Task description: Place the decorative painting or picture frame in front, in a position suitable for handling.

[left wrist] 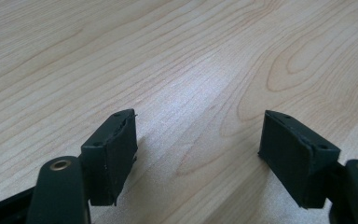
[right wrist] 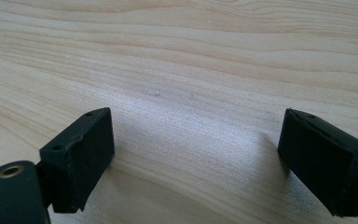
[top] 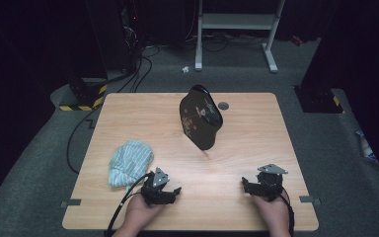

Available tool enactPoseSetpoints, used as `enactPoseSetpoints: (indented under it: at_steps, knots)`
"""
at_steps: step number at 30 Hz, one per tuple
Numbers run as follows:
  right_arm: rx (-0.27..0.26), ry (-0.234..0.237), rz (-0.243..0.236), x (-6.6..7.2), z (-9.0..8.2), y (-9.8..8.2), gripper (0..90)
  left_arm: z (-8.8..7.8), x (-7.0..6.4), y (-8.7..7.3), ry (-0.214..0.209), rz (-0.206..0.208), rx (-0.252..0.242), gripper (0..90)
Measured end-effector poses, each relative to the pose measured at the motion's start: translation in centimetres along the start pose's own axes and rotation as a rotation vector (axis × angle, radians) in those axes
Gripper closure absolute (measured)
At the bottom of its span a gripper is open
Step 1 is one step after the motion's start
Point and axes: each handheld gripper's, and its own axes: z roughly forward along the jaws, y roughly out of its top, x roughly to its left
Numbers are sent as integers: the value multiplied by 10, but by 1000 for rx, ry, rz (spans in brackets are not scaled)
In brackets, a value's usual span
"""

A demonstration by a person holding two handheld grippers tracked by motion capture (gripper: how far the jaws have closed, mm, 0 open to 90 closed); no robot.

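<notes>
A dark handbag (top: 200,117) with a floral print stands upright near the middle of the wooden table (top: 246,148). A pale striped cloth (top: 128,162) lies crumpled at the front left. My left gripper (top: 173,191) rests low at the front, just right of the cloth, and stands open; its gripper view (left wrist: 198,140) has bare wood between the jaws. My right gripper (top: 246,186) sits at the front right, also open, with nothing but wood grain between its pads (right wrist: 196,144). Both are well short of the bag.
A small dark round disc (top: 223,105) lies beside the bag at the table's back. Beyond the table are a white frame's legs (top: 271,54), cables and a yellow-black striped base (top: 81,101) on grey carpet.
</notes>
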Motion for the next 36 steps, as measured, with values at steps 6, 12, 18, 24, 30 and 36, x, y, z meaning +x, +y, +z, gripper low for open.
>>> enactPoseSetpoints:
  at_steps: [6, 12, 18, 24, 30, 36]
  knots:
    - [-23, 3, -17, 0, -3, 0, 106, 0, 0, 0, -1, 0, 1, 273]
    - [-42, 17, -25, 2, -7, -1, 108, 0, 0, 0, -1, 0, 1, 273]
    - [-84, 44, -34, 7, -15, 2, 126, 0, 0, 0, -1, 0, 1, 273]
    - [-122, 71, -71, 20, -18, 5, 130, 0, 0, 0, -1, 0, 1, 273]
    - [-151, 113, -68, 30, -18, 14, 150, 0, 0, 0, 0, 0, 1, 270]
    - [-153, 152, -88, 45, -18, 24, 179, 0, -1, 0, -16, 6, 0, 260]
